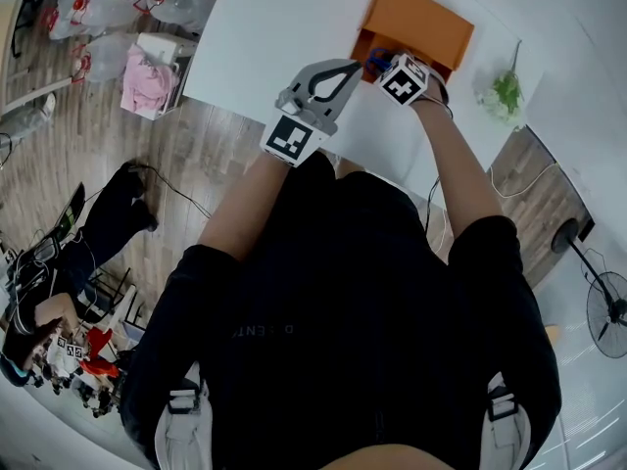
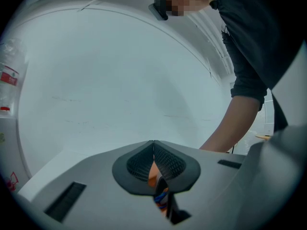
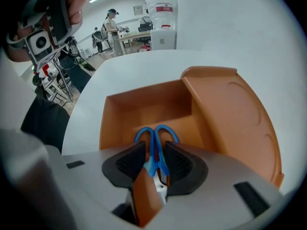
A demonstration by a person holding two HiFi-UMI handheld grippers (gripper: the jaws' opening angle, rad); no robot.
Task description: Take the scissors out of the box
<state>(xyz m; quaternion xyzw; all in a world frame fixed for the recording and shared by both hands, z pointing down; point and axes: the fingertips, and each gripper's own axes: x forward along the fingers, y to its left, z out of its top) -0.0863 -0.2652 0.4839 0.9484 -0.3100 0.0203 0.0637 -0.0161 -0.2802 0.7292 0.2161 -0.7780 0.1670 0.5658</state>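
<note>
Blue-handled scissors [image 3: 154, 143] lie in an open orange box [image 3: 144, 104] whose lid [image 3: 230, 123] is folded back to the right. My right gripper [image 3: 155, 150] points steeply down into the box and is open. Its dark pads stand on either side of the scissor handles, with a thin gap on each side. From the head view, this gripper [image 1: 387, 67] is at the near edge of the box [image 1: 416, 23], on the white table [image 1: 274, 27]. My left gripper [image 1: 338, 70] hovers level just left of the box. In its own view the left gripper [image 2: 153, 143] is shut and holds nothing.
A small green plant [image 1: 506, 91] sits on the table right of the box. A standing fan [image 1: 607, 311] is on the floor at the far right, and bags and clutter [image 1: 147, 76] lie left of the table. A water dispenser [image 3: 160, 13] and a person [image 3: 111, 25] stand beyond the table.
</note>
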